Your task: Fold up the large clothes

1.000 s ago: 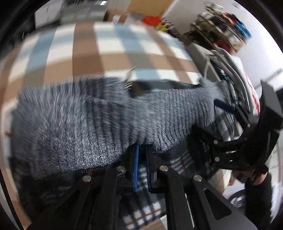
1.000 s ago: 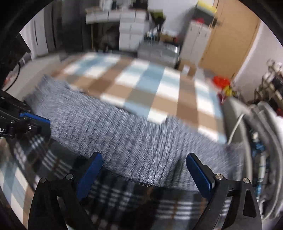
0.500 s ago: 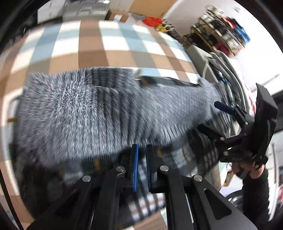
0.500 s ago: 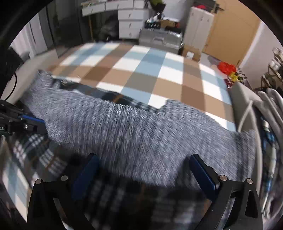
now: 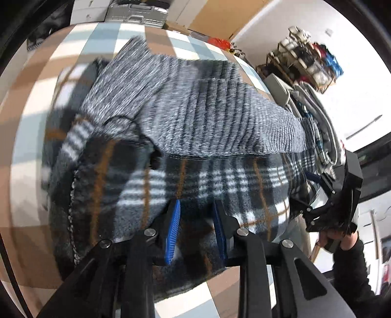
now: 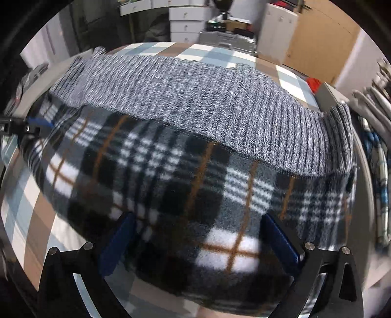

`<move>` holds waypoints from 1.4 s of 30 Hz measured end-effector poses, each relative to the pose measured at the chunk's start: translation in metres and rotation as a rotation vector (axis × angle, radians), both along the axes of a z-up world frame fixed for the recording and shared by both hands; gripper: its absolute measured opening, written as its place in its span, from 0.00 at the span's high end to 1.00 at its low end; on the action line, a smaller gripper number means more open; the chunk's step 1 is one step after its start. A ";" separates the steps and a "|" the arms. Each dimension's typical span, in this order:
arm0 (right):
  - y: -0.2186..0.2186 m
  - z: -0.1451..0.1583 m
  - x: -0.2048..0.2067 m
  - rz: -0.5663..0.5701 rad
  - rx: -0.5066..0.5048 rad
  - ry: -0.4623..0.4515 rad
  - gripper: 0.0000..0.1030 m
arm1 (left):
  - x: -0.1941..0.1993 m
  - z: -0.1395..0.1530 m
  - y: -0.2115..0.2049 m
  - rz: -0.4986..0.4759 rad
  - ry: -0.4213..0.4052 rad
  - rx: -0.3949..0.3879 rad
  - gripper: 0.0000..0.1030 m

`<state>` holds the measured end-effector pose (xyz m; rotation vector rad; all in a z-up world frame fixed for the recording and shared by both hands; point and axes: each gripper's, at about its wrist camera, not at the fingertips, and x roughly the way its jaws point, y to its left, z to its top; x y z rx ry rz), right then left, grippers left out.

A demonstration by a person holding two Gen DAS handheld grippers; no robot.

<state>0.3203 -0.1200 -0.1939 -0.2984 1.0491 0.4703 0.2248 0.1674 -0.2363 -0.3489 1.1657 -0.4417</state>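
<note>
Below both grippers, the plaid garment (image 6: 185,190) stretches sideways between us; left gripper (image 5: 195,230) opening, empty; right gripper (image 6: 198,247) spread wide, released.

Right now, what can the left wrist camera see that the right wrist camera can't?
Only the left wrist view shows a wooden shelf of colourful things by the white wall, and a hand holding the right tool.

Only the right wrist view shows white drawers and a big brown door.

Both show the grey ribbed knit sweater folded over the dark plaid fleece garment, lying on the brown, blue and white checked cover.
</note>
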 end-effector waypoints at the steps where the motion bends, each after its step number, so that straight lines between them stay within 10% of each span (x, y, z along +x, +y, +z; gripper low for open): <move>1: 0.003 -0.001 -0.001 -0.005 -0.011 -0.009 0.00 | -0.001 0.000 -0.001 0.000 -0.018 0.002 0.79; 14: -0.014 0.042 0.019 -0.045 0.021 -0.022 0.00 | -0.026 0.022 -0.043 0.053 -0.205 0.353 0.66; 20: -0.043 0.002 0.041 -0.117 0.117 0.180 0.00 | -0.026 0.011 -0.037 0.053 -0.230 0.374 0.64; 25: -0.035 -0.004 0.038 -0.105 0.078 0.137 0.00 | -0.022 0.014 -0.035 0.085 -0.207 0.370 0.63; 30: -0.018 0.029 0.049 -0.117 0.031 0.135 0.00 | -0.042 0.048 -0.075 -0.011 -0.255 0.281 0.63; 33: -0.003 0.070 0.050 -0.079 0.103 0.047 0.00 | -0.041 0.053 -0.102 -0.069 -0.282 0.293 0.36; 36: 0.015 0.083 0.051 -0.054 0.111 0.023 0.00 | -0.021 0.035 -0.116 -0.077 -0.214 0.321 0.35; 42: 0.025 0.015 0.051 -0.066 -0.028 0.097 0.00 | -0.002 0.008 -0.111 -0.089 -0.144 0.302 0.29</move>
